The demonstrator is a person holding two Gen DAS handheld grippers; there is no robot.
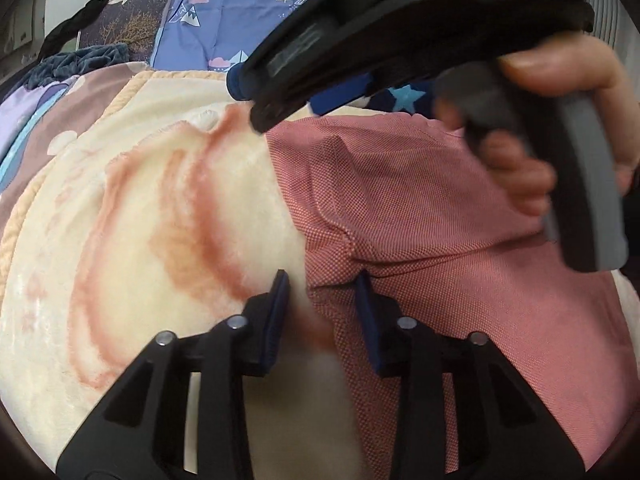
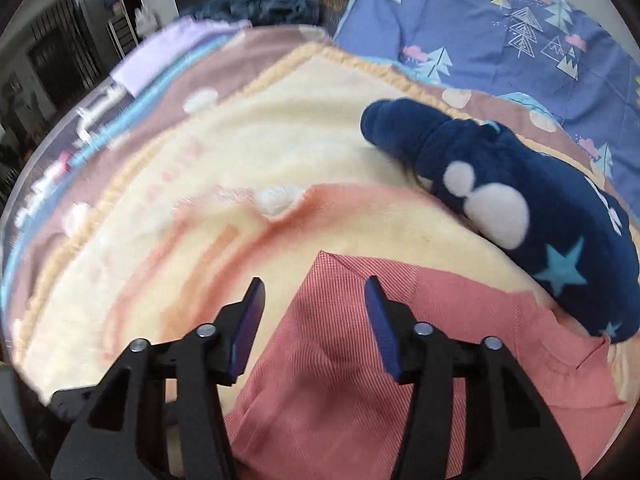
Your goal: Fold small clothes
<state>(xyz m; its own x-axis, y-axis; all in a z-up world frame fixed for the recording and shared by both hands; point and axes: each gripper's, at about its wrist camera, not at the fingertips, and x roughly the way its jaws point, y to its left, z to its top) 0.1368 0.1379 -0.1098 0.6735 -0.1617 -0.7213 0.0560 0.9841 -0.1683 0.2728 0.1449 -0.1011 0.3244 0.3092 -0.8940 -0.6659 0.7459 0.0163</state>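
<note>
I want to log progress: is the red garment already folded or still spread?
Partly folded: the red garment shows a doubled-over flap with creased edges, lying on the cream blanket.

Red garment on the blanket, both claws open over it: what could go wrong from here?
1. The left claw straddles the red garment at its edge; closing may also pinch the cream blanket beneath.
2. The right claw hovers by a folded corner; a shallow grip could slip off.
3. The navy star fleece lies against the garment and could snag.
</note>
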